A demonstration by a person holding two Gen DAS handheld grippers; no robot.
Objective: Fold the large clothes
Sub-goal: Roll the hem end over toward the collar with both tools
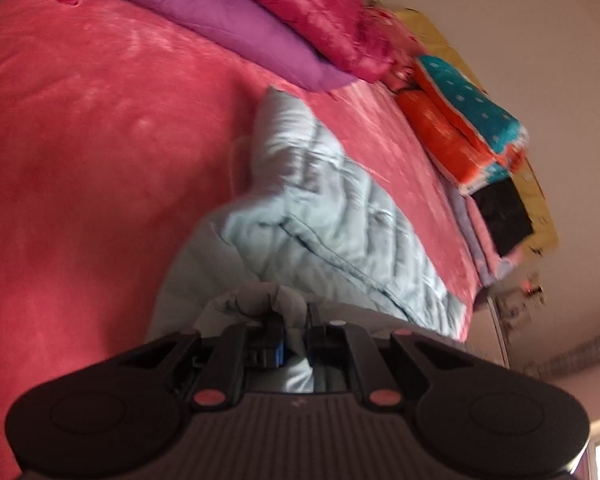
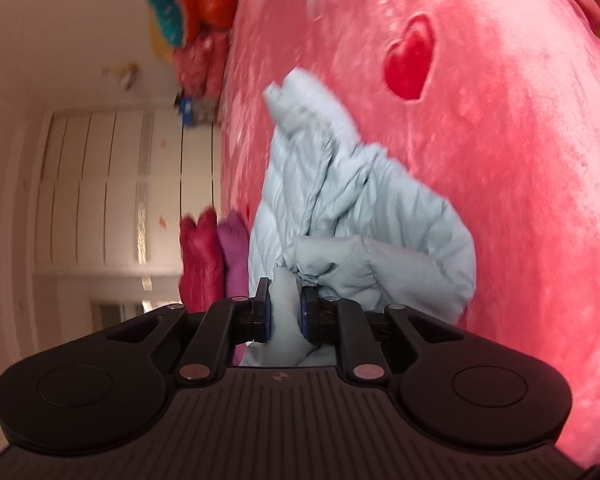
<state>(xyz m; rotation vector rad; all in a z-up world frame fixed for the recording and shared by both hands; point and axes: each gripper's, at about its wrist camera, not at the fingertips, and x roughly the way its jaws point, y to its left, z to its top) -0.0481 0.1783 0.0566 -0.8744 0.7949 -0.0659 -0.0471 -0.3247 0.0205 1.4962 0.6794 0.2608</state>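
Pale blue quilted jacket (image 1: 320, 208) lies bunched on pink bed blanket (image 1: 80, 160), stretching toward 12 o'clock from both tongs. Left tongs (image 1: 294, 328) pinch a fold of jacket fabric; right tongs (image 2: 284, 312) likewise clamp a fold. Purple quilt (image 1: 228, 16) at approx. 11 o'clock, left view; red heart (image 2: 410, 64) at 1 o'clock, right view.

A bed under a pink heart-patterned blanket (image 1: 80, 140) carries a pale blue quilted jacket (image 1: 320, 208), purple quilt (image 1: 236, 28) and folded orange-teal blankets (image 1: 464, 124)
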